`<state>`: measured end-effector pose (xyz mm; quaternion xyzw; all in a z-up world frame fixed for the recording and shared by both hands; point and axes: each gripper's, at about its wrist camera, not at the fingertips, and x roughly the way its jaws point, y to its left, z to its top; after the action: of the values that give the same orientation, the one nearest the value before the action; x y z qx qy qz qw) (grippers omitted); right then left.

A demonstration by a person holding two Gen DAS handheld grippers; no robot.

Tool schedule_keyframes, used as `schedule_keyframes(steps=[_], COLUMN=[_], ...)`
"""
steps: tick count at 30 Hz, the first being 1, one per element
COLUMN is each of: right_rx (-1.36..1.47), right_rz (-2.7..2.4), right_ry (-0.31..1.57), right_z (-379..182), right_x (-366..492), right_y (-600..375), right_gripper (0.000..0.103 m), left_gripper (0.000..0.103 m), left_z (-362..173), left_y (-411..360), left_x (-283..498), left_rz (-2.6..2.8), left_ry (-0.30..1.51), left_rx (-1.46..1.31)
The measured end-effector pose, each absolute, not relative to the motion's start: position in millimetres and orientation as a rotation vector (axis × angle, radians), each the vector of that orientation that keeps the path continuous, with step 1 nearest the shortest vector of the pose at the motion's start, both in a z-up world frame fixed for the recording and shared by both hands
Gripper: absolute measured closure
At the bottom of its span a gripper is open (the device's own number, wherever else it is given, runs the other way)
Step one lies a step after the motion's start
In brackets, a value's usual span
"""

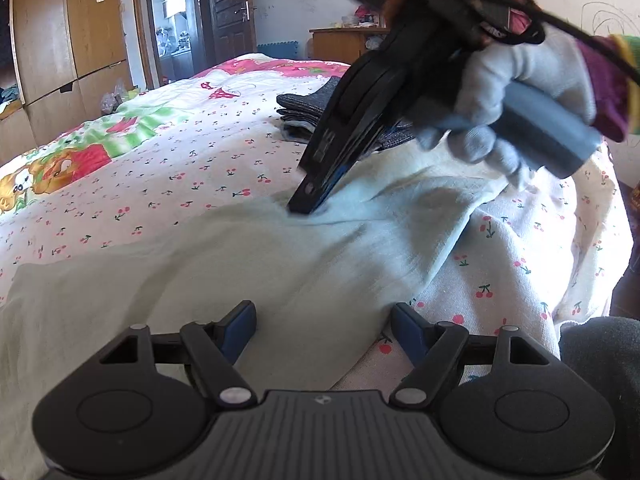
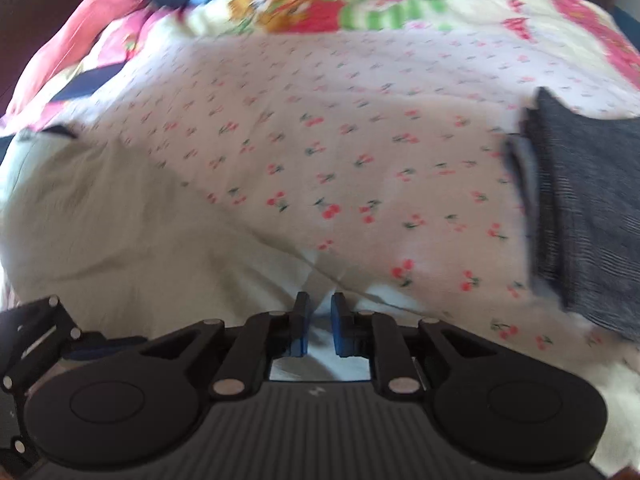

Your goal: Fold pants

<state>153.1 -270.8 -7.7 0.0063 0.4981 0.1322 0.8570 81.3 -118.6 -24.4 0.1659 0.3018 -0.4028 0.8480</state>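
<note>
No word, number or brand name can be read anywhere in either view. The one sign is a small pale emblem moulded into the ribbed grey body of each gripper, seen at the bottom of the left gripper [image 1: 322,332] and likewise of the right gripper [image 2: 319,320], too small to make out as letters. The bedsheet [image 1: 168,184] carries only printed cherries and cartoon pictures, the blurred white marks on the side of the right gripper in the left wrist view cannot be made out, and the scribble on the wall [image 1: 608,20] is not legible writing.
</note>
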Motion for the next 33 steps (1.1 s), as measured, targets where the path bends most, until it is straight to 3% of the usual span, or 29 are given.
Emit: schedule_keyframes(steps=[3, 6, 10, 11, 13, 16, 19, 29, 33], right_rx=[-0.017, 0.092, 0.231, 0.258, 0.274, 0.151, 0.089, 0.088, 0.282], right_rz=[0.181, 0.118, 0.081, 0.048, 0.031, -0.026, -0.038, -0.227, -0.405], right_ry=[0.993, 0.945, 0.856, 0.822, 0.778, 0.835, 0.972, 0.916, 0.828], right_z=[-15.9, -20.8, 3.5, 11.6, 21.8, 19.4, -0.3, 16.6, 24.0], right_x=[156.9, 160.9, 126.3, 111.8, 87.3, 88.1, 102.1, 55.4, 15.1], right_y=[-267.8, -279.7, -306.1, -315.4, -333.8, -345.5, -355.9, -397.2, -429.4], right_gripper=[0.103, 0.103, 0.098, 0.093, 0.093, 0.092, 0.077, 0.076, 0.073], left_gripper=[0.016, 0.016, 0.016, 0.016, 0.016, 0.016, 0.016, 0.016, 0.016], left_z=[-24.6, -25.2, -22.1, -21.8, -23.2, -24.2, -21.1, -20.9, -20.0], left_y=[-118.3, -119.8, -119.1, -119.0, -119.1, -119.6, -122.0, -123.5, -125.2], left_x=[80.1, 80.1, 79.0, 79.3, 79.8, 77.7, 77.1, 78.3, 79.1], left_rz=[-0.847, -0.841, -0.838, -0.837, -0.835, -0.833, -0.823, -0.821, -0.813], left_ry=[0.634, 0.637, 0.629, 0.628, 0.634, 0.63, 0.632, 0.63, 0.628], left_rx=[0.352, 0.356, 0.352, 0.35, 0.342, 0.36, 0.371, 0.375, 0.382])
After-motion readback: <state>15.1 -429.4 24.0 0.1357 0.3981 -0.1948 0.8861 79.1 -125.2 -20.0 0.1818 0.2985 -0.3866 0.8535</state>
